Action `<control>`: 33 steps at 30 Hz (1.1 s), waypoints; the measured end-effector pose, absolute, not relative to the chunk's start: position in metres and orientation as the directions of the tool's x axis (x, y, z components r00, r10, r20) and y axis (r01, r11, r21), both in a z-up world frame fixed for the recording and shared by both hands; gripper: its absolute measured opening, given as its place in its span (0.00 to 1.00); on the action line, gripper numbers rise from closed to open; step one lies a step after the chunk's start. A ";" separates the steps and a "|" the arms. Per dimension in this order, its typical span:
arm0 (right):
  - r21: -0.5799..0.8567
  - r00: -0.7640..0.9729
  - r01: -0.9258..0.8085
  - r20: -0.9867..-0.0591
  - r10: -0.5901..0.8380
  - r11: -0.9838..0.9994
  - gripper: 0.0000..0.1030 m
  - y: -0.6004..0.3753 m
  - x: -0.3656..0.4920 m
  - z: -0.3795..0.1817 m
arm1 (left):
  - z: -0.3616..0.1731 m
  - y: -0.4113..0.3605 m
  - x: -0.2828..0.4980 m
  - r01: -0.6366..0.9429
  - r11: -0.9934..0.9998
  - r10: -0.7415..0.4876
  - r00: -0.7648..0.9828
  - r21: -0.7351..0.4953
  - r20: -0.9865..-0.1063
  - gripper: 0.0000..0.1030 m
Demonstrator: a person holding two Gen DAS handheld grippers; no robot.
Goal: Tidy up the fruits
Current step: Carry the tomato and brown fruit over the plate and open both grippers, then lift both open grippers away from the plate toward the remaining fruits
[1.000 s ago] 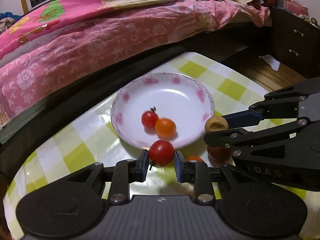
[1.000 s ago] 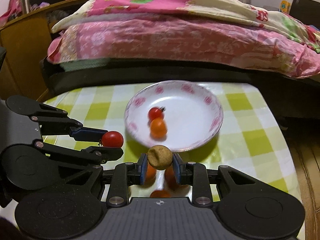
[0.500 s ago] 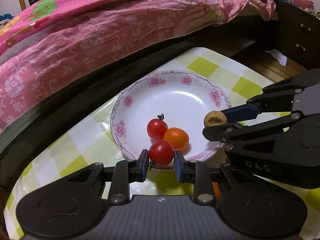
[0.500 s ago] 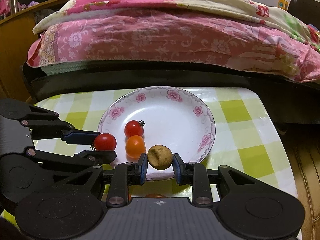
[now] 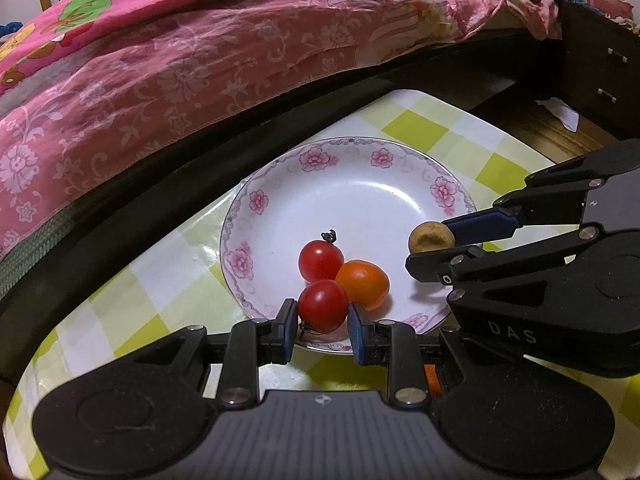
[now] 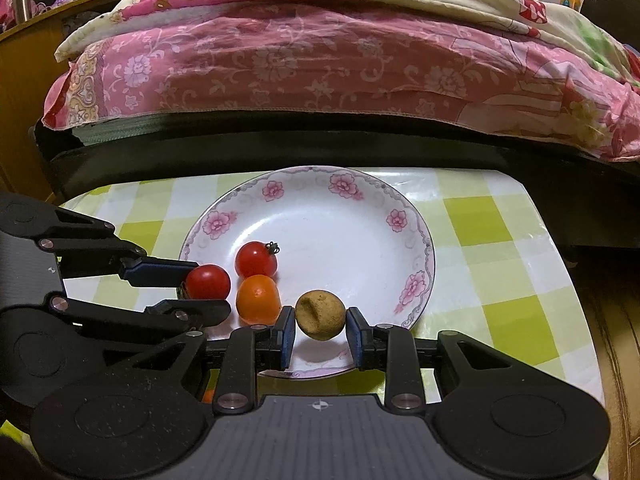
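A white plate with pink flowers (image 5: 360,184) (image 6: 344,216) stands on a green-checked table. In it lie a red cherry tomato with a stem (image 5: 320,260) (image 6: 255,259) and an orange tomato (image 5: 363,283) (image 6: 258,299). My left gripper (image 5: 322,322) (image 6: 200,292) is shut on a second red tomato (image 5: 322,305) (image 6: 207,281), held over the plate's near rim beside the other two. My right gripper (image 6: 320,330) (image 5: 434,246) is shut on a brown round fruit (image 6: 320,314) (image 5: 430,237), held just above the plate's near right part.
The checked tablecloth (image 6: 500,248) ends close behind the plate, against a dark bed frame (image 6: 320,148) with pink bedding (image 6: 304,64). A bit of orange fruit shows on the table under the grippers (image 5: 430,374) (image 6: 207,394). A dark cabinet (image 5: 600,60) stands far right.
Both grippers have moved forward over the plate with their fruit still held. The red tomato and the brown fruit now hang above the plate's near part instead of in front of it.
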State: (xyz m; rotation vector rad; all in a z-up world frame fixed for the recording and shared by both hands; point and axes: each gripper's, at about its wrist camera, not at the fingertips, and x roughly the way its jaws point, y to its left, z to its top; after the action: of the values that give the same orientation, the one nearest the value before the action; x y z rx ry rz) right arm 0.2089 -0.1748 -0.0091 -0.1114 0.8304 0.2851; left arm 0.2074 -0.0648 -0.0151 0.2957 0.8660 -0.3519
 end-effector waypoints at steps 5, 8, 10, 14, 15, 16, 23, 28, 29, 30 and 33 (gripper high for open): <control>0.013 0.640 -0.292 -0.740 0.205 0.956 0.25 -0.175 0.209 -0.009 | -0.016 -0.065 0.208 0.416 0.903 -0.179 0.600 0.112 -0.780 0.34; 0.012 0.642 -0.293 -0.739 0.206 0.956 0.27 -0.175 0.210 -0.009 | -0.015 -0.064 0.209 0.412 0.904 -0.180 0.600 0.109 -0.780 0.35; 0.012 0.644 -0.292 -0.737 0.206 0.956 0.28 -0.176 0.211 -0.009 | -0.014 -0.064 0.209 0.411 0.906 -0.180 0.600 0.107 -0.780 0.35; 0.013 0.647 -0.287 -0.735 0.203 0.958 0.28 -0.177 0.210 -0.009 | -0.013 -0.063 0.210 0.409 0.906 -0.182 0.604 0.106 -0.776 0.35; 0.014 0.647 -0.285 -0.735 0.203 0.959 0.28 -0.178 0.210 -0.009 | -0.012 -0.063 0.210 0.408 0.907 -0.182 0.606 0.106 -0.775 0.35; 0.015 0.649 -0.281 -0.734 0.202 0.960 0.28 -0.178 0.210 -0.009 | -0.012 -0.063 0.211 0.406 0.908 -0.181 0.608 0.106 -0.773 0.35; 0.020 0.656 -0.269 -0.728 0.198 0.963 0.28 -0.180 0.207 -0.007 | -0.009 -0.061 0.211 0.395 0.913 -0.180 0.617 0.104 -0.766 0.35; 0.024 0.665 -0.259 -0.721 0.196 0.966 0.29 -0.183 0.204 -0.003 | -0.005 -0.059 0.209 0.392 0.914 -0.184 0.622 0.099 -0.761 0.35; 0.024 0.667 -0.258 -0.718 0.196 0.966 0.29 -0.183 0.203 -0.002 | -0.004 -0.059 0.209 0.392 0.915 -0.186 0.623 0.097 -0.760 0.35; 0.022 0.671 -0.256 -0.716 0.194 0.966 0.29 -0.183 0.202 -0.001 | -0.003 -0.059 0.208 0.393 0.915 -0.189 0.624 0.095 -0.758 0.35; 0.018 0.677 -0.255 -0.710 0.191 0.967 0.29 -0.184 0.198 0.001 | 0.000 -0.058 0.204 0.395 0.914 -0.196 0.628 0.091 -0.753 0.35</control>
State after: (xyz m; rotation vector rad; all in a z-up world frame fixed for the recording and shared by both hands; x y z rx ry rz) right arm 0.1981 -0.1842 0.0007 -0.0853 0.7880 0.2511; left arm 0.2042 -0.0579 0.0004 0.2590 0.8265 -0.3429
